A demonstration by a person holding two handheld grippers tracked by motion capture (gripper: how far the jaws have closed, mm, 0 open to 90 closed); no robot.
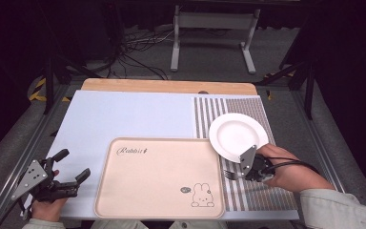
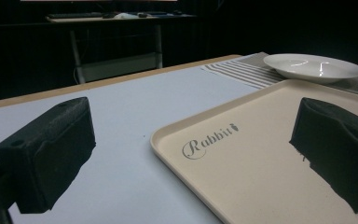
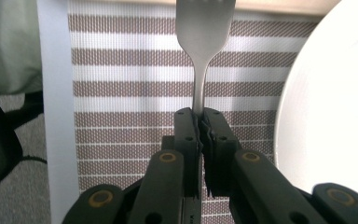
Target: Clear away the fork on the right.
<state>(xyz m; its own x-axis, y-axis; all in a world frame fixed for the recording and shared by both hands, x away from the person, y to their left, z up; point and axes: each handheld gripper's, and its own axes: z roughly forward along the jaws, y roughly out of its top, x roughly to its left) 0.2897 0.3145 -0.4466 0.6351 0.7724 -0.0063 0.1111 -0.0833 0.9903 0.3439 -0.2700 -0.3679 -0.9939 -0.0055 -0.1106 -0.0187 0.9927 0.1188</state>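
My right gripper [image 3: 199, 116] is shut on the handle of a metal fork [image 3: 204, 32], whose tines point away from the camera over the striped placemat [image 3: 135, 74]. From above, the right gripper [image 1: 240, 174] sits at the mat's near left part, just below the white plate [image 1: 238, 136], with the fork [image 1: 230, 175] sticking out toward the beige tray [image 1: 157, 179]. My left gripper [image 1: 74, 180] stands open with nothing between its jaws at the table's near left corner, pointing at the tray's left edge. In the left gripper view, the tray [image 2: 242, 154] and plate [image 2: 314, 67] lie ahead.
The tray bears the word "Rabbit" [image 1: 132, 151] and a bunny drawing [image 1: 202, 195]. A pale blue mat [image 1: 128, 117] covers the wooden table [image 1: 169, 86]. Beyond the table are cables and a white stand [image 1: 213, 36] on the floor.
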